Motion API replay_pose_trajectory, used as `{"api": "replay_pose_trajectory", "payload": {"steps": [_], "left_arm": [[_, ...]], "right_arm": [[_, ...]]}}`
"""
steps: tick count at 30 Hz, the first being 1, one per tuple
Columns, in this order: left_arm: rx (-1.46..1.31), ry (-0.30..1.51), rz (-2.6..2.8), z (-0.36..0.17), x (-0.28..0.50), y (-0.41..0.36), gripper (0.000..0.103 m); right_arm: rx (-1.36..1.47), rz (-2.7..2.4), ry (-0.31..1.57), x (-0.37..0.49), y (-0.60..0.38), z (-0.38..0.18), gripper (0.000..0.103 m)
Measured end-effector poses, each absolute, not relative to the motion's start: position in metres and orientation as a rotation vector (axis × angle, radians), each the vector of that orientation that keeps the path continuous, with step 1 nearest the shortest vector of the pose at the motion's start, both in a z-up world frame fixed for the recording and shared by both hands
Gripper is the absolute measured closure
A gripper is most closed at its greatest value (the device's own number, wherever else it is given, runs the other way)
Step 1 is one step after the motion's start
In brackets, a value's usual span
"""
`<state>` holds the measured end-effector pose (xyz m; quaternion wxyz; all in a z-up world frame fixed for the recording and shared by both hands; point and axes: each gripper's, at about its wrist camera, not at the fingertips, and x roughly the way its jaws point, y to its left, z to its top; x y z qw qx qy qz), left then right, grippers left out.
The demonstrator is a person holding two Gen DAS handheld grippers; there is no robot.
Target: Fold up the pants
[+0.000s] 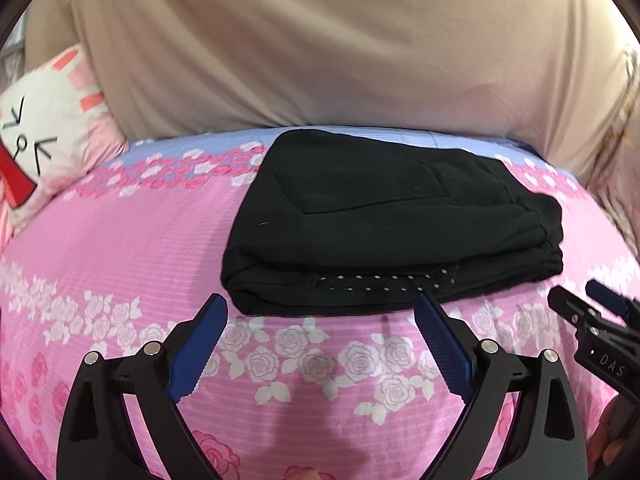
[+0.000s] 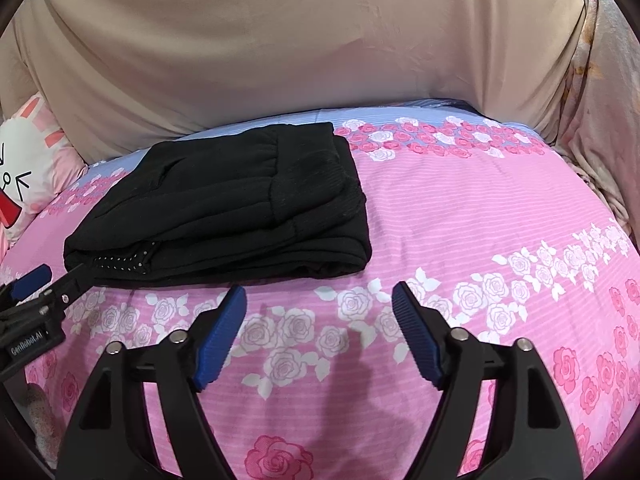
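Pink rose-printed sheet [image 2: 460, 216] covers the bed on which the work is done, with a beige cover [image 2: 280, 40] draped behind it.

On that sheet lie the pants [image 1: 384, 220], black, already folded into a compact, thick rectangle of several layers. They sit toward the far part of the bed, close to the blue band of the sheet. Seen from the right wrist, the same bundle [image 2: 224, 208] shows a ribbed cuff on top and a dotted strip along its near edge. The stack looks fairly square, with the layered edges roughly aligned on the side facing the grippers.

Just in front of the bundle hovers the left gripper [image 1: 320, 312], its jaws spread wide and holding nothing; its blue pads are near the fold's front edge but seem not to touch it. To its right is the right gripper [image 2: 318, 300], also spread wide and empty, above bare sheet, beside the near right corner of the pants. Each gripper shows in the other's view at the frame edge.

At the far left a white and pink cushion [image 1: 44, 128] with a cartoon face leans against the cover.

Judging by this, the folding appears done or almost done: nothing hangs loose. What may be left is at most a light tidy of the edges.
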<state>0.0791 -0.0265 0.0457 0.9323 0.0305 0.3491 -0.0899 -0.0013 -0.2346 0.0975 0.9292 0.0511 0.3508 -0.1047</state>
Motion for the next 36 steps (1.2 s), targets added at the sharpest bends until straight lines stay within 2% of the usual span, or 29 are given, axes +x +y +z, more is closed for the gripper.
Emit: {"api": "replay_pose_trajectory", "payload": {"steps": [36], "left_arm": [[0.09, 0.734, -0.109, 0.04, 0.073, -0.031, 0.013]], "right_arm": [[0.094, -0.244, 0.735, -0.011, -0.214, 0.097, 0.019]]}}
